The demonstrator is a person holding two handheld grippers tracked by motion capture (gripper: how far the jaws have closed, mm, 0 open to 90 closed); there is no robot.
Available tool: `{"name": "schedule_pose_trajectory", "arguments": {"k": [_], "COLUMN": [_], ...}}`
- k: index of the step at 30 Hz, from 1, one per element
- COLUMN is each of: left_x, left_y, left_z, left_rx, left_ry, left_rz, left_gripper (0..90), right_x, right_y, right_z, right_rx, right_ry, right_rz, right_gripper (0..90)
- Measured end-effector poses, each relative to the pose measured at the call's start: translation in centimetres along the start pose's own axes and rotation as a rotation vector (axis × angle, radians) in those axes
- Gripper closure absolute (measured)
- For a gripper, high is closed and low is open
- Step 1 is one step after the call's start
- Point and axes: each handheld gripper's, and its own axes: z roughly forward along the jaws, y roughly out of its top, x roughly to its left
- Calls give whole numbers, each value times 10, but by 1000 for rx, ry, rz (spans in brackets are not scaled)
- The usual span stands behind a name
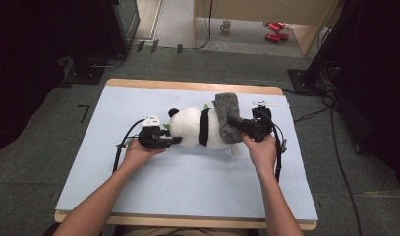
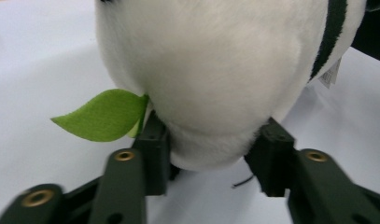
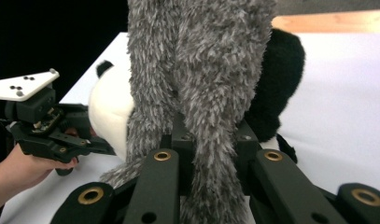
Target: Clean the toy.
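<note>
A black-and-white panda plush [image 1: 195,129] lies on its side in the middle of the table, head toward the left. A grey fuzzy cloth [image 1: 227,115] is draped over its rear end. My left gripper [image 1: 175,140] is at the head; in the left gripper view the pads press into the white plush [image 2: 215,70] from both sides, beside a green felt leaf [image 2: 101,116]. My right gripper [image 1: 239,125] is shut on the grey cloth [image 3: 201,84], which hangs down between its jaws. In the right gripper view the left gripper [image 3: 96,144] is seen at the far left.
A pale sheet [image 1: 187,182] covers the wooden table. On the floor beyond stand a mug [image 1: 226,25] and red cans [image 1: 275,30]. Dark equipment flanks both sides, and cables [image 1: 335,142] trail on the carpet at the right.
</note>
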Motion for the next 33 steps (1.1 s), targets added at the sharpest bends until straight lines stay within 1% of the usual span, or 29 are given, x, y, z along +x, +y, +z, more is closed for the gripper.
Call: {"name": "schedule_pose_trajectory", "arguments": {"k": [1,2,3,4,5,6,8,12,15,16,19,21,22,23,25,27,29,30,31,33], "left_x": [-1,-1,-2,-3,-4,-5,-8,-13,-19,-21,-27,-30,-31,-32,-31,-28,-26,-24,-23,-20], "left_y": [1,1,2,2,3,3,4,4,3,3,4,4,4,4,1,-2,-4,-5,-5,-6], "left_z": [0,-1,-1,-1,-2,-3,-4,-8,-13,-15,-22,-26,-28,-30,-30,-27,-24,-23,-23,-23], "left_rx": [2,5,7,10,16,24,34,60,70,73,82,94,100,117,121,112,98,94,91,84], "left_ry": [3,3,4,6,6,8,6,2,2,-3,-31,-52,-54,-38,-25,-18,-8,-4,-1,-1], "left_rz": [-15,-21,-23,-16,-9,-8,-15,-24,-27,-29,-47,-53,-58,-63,-73,-92,-96,-96,-99,-113], "left_gripper": [625,662,667,667,670,670,672,684,687,687,699,702,702,701,700,698,695,690,690,688], "right_x": [3,12,16,16,26,26,38,67,83,90,102,106,107,107,106,103,100,96,96,91], "right_y": [1,3,4,4,4,4,2,-3,-7,-8,-14,-19,-22,-24,-30,-32,-32,-33,-33,-32], "right_z": [-1,-1,-1,-1,3,3,11,34,45,49,58,65,69,73,79,83,85,85,85,84], "right_rx": [-6,-12,-14,-14,-8,-8,7,57,80,89,108,123,133,140,137,135,139,133,133,130], "right_ry": [0,5,12,12,42,42,68,127,168,184,202,216,222,222,220,202,186,170,170,146], "right_rz": [-9,-31,-46,-46,-56,-56,-75,-130,-158,-170,-191,-188,-184,-183,-187,-201,-211,-220,-220,-230], "right_gripper": [781,781,781,781,781,781,781,781,781,781,780,777,776,775,776,777,778,778,778,778]}}
